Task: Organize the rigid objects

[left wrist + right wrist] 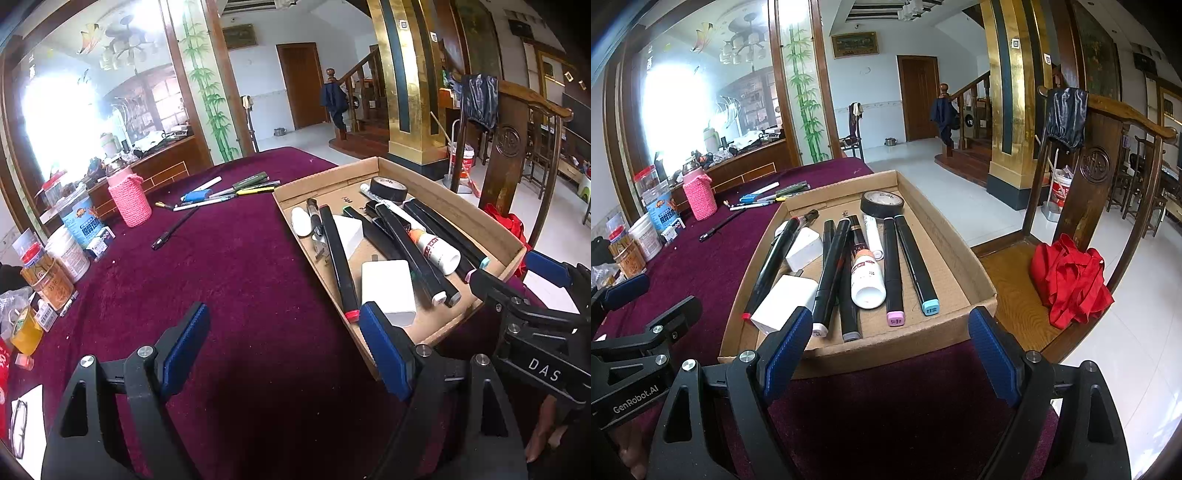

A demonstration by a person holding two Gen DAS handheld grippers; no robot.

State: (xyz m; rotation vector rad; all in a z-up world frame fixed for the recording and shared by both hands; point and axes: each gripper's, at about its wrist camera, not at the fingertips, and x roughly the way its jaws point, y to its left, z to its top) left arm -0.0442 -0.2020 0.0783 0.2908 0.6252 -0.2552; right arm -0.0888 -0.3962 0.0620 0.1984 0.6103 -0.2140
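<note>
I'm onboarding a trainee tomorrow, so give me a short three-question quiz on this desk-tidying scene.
1. True or false: the roll of black tape lies inside the cardboard tray.
2. Where do the loose pens lie: A) in the tray, B) on the maroon cloth, C) on the chair?
3. Fill in: both the left claw and right claw are ____.

Key: 1 true; 2 B; 3 open.
</note>
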